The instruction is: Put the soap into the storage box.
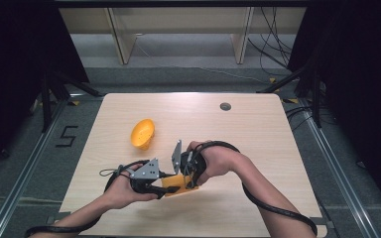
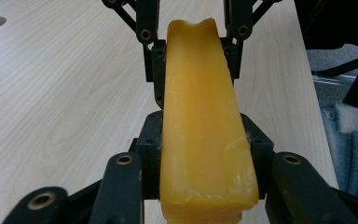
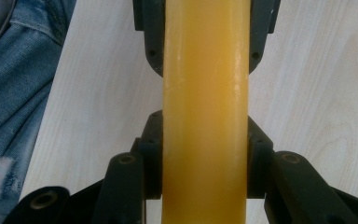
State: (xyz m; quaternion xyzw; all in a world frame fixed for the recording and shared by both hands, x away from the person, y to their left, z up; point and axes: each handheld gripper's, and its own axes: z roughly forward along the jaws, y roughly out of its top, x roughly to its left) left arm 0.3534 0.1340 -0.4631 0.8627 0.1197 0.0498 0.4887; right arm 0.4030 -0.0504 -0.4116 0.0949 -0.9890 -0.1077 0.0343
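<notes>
the long yellow-orange waxy block point(image 2: 205, 126), smooth-sided with a notched far end, sat just above the pale wooden table point(image 1: 238, 129) near its front edge, spanning the gap between your two hands. both tools were on it at once: your left gripper point(image 1: 164, 184) had its jaws closed against the block's sides at the near end, and your right gripper point(image 1: 188, 171) had its jaws pressed on the opposite end, facing the first.

handling, as judged: the block looked stiff and fairly light, with a glossy, slightly greasy surface, so it would likely slip under a loose pinch. faint scuffs near the left jaws suggested the material marks easily; hard squeezing may dent it. the flat long sides, close to each end, seemed the best hold, as you had it. no bending was apparent between the two grips.

views: the left gripper view showed the notch at the far end and the taper of the block, plus the opposing jaws beyond it. the right gripper view showed a rounded, even face and blue denim cloth point(image 3: 14, 93) beside the table edge. the high view showed an orange bowl-shaped perforated shell point(image 1: 143, 133) lying well apart toward the table's middle left, and a grey round grommet point(image 1: 225, 106) near the far edge.
</notes>
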